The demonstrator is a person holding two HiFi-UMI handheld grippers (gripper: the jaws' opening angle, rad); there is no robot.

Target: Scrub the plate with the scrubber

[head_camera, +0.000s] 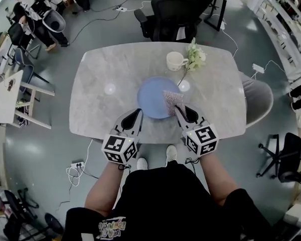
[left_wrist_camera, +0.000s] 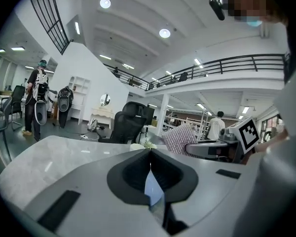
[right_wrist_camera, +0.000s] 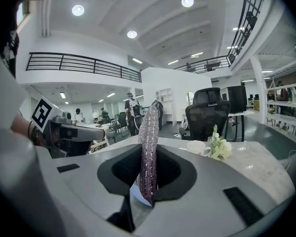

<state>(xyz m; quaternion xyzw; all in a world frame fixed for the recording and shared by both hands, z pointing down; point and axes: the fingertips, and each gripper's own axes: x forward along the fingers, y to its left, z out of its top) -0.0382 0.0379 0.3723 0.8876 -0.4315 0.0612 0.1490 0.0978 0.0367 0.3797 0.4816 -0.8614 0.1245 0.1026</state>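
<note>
A round blue plate lies on the marble table near its front edge. My right gripper is shut on a silvery mesh scrubber, which stands upright over the plate's right side. The right gripper view shows the scrubber pinched between the jaws, with a sliver of the plate below. My left gripper meets the plate's front-left rim. Its jaws are closed, with a wedge of the blue plate between them. The scrubber shows ahead to the right.
A cream cup and a small bunch of white flowers stand behind the plate. A black office chair is at the table's far side and a grey chair at its right end. My legs are at the front edge.
</note>
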